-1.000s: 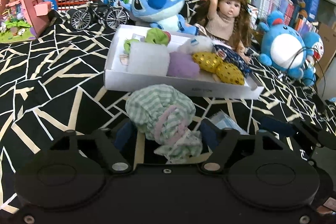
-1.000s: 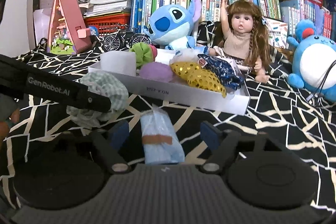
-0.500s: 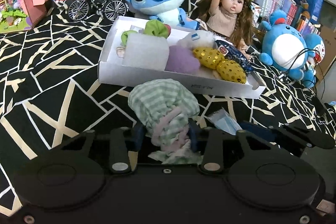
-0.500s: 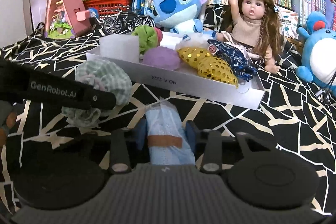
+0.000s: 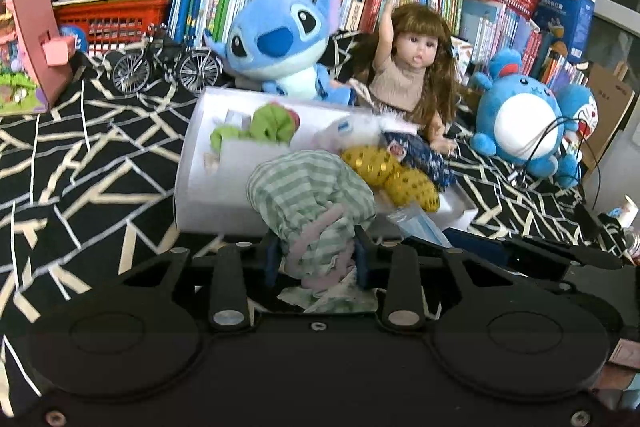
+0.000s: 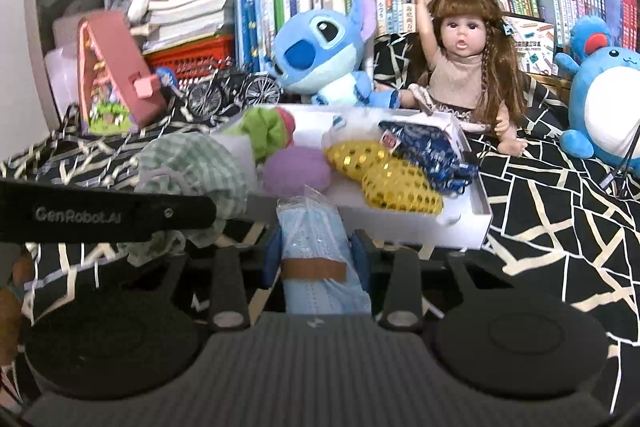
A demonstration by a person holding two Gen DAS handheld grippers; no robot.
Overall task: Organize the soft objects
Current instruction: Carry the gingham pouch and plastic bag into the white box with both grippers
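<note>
Left wrist view: left gripper [image 5: 316,259] pinching green checked bundle [image 5: 310,193], right gripper [image 6: 316,255] clamping blue mask pack [image 6: 316,239], both before white box [image 6: 460,231]; risk: loose fabric slipping out, snagging box rim

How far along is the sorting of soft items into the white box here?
Done: the white box already holds several soft items. In hand: left gripper clamps the green checked bundle; right gripper clamps the blue mask pack. Left: placing both in the box.
</note>
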